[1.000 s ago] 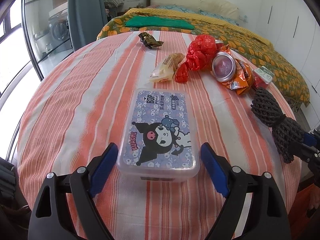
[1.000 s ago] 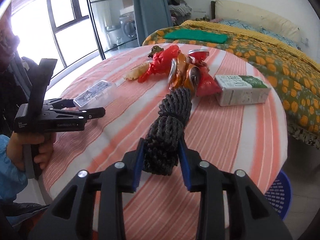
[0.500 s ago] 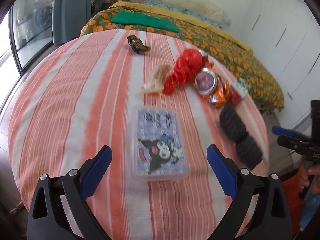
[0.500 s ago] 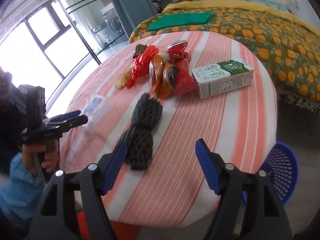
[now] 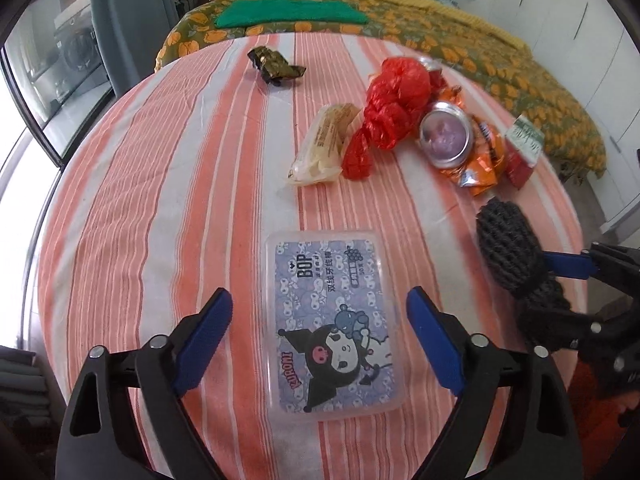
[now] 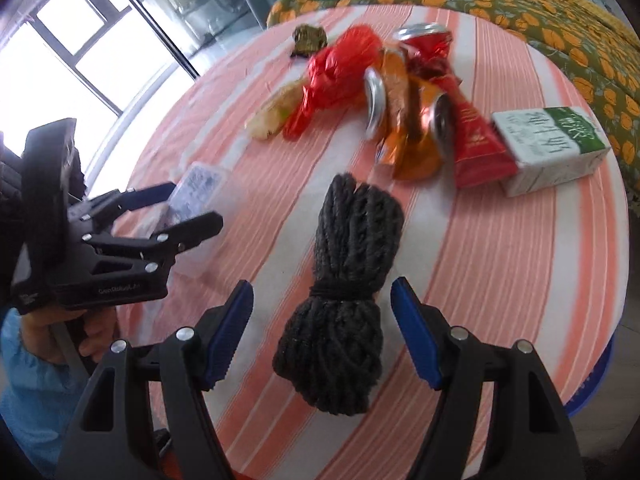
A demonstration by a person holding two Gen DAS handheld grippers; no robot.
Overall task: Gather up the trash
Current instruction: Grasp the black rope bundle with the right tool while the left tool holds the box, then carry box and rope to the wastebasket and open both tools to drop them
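On the round striped table (image 5: 140, 200) lie a red plastic bag (image 5: 394, 108), a pale wrapper (image 5: 324, 144), a dark crumpled wrapper (image 5: 274, 66), crushed cans with an orange packet (image 5: 452, 140) and a green-white carton (image 6: 552, 148). My left gripper (image 5: 320, 320) is open over a clear plastic box with a cartoon label (image 5: 334, 324). My right gripper (image 6: 322, 316) is open around a black rope bundle (image 6: 344, 280) that lies on the table. The bundle (image 5: 516, 256) and the right gripper's fingers (image 5: 568, 266) show in the left wrist view.
A blue basket (image 6: 592, 392) stands on the floor beside the table at the right. A bed with a flowered cover (image 5: 480, 40) is beyond the table. Glass doors (image 5: 48, 80) are on the left.
My right gripper let go of the rope bundle, pulled back, then came close again, open around it. My left gripper drew back from the box and returned over it.
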